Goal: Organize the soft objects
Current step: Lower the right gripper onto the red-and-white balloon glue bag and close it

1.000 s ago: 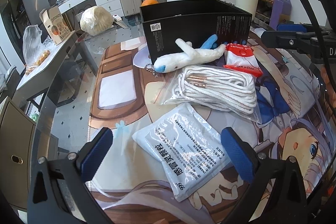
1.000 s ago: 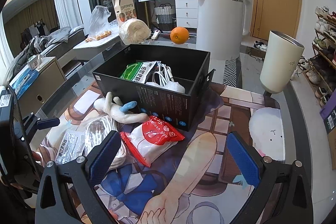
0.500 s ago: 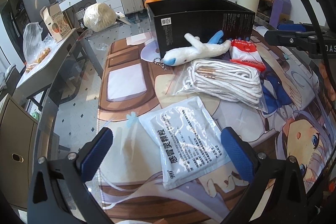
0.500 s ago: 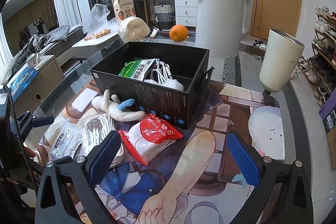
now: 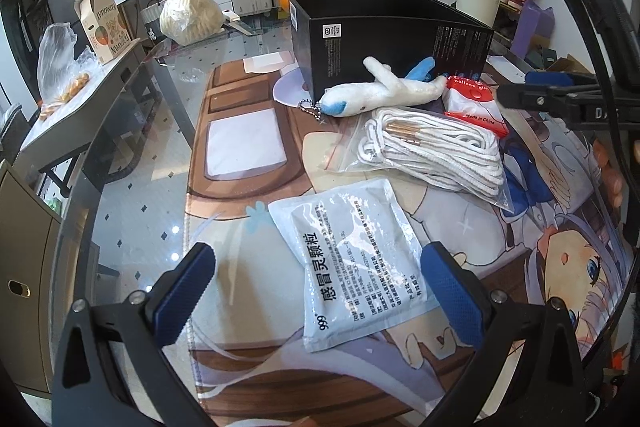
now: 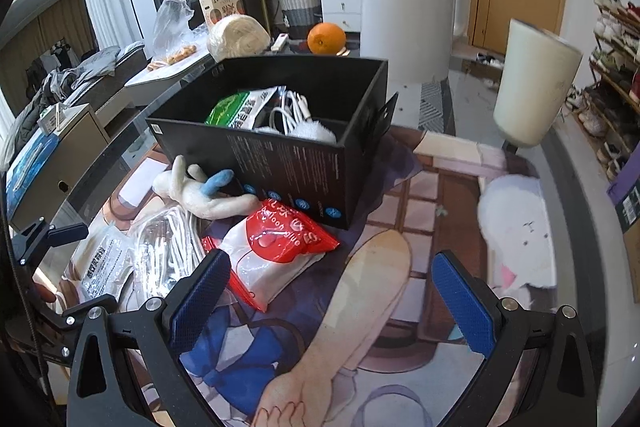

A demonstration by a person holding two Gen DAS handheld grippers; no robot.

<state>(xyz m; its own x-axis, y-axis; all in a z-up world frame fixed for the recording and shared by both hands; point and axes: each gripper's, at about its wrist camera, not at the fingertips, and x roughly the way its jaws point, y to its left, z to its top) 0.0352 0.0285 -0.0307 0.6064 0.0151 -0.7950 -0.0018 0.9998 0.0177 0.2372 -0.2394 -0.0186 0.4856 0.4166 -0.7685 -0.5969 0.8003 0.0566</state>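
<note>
Printed mat, white medicine pouch between the spread left tongs (right tongs likewise agape).

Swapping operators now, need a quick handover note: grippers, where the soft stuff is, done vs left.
Left gripper: open, empty, over the white 999 sachet pack on the mat.
Right gripper: open, empty, just short of the red balloon-glue bag.
Black box at the back of the mat already holds a green packet, a white cable and something white and fluffy.
Left outside the box: plush toy leaning against its front wall, bagged white rope, balloon-glue bag, 999 pack.
Likely next: left takes the 999 pack, right the red bag.
</note>
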